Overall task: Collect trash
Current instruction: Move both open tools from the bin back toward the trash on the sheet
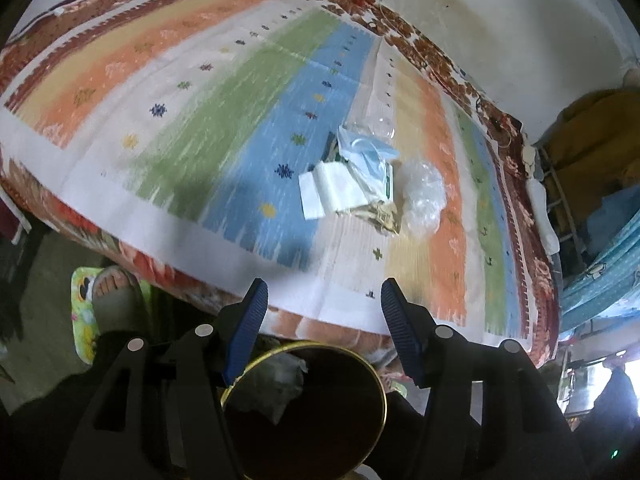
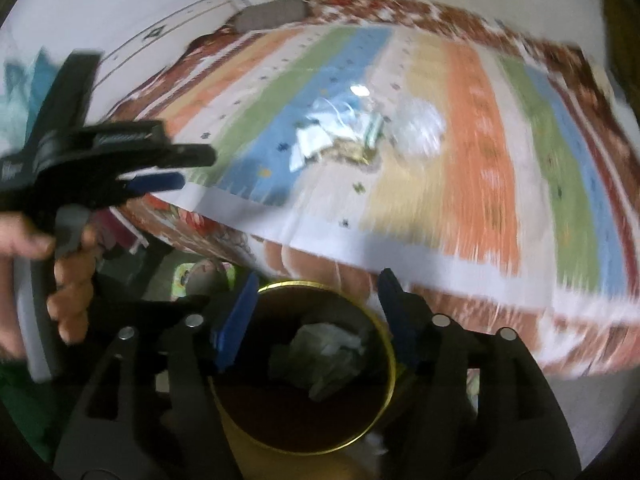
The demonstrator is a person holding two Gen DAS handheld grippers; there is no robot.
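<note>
A pile of trash [image 1: 360,176] lies on the striped bedspread [image 1: 200,100]: white paper, a blue face mask, a crumpled wrapper and a clear plastic bag [image 1: 424,200]. The pile also shows in the blurred right wrist view [image 2: 344,132]. A round gold-rimmed bin [image 1: 308,404] stands on the floor below the bed edge with crumpled paper [image 1: 276,384] inside; it shows in the right wrist view too [image 2: 304,380]. My left gripper [image 1: 324,312] is open and empty above the bin. My right gripper [image 2: 316,308] is open and empty above the bin. The left gripper [image 2: 160,172] shows at the left of the right wrist view.
The bed's front edge runs across both views. A foot in a sandal [image 1: 108,296] stands on a mat to the left of the bin. A wall [image 1: 520,20] lies behind the bed. Shelving with clutter [image 1: 580,168] is at the right.
</note>
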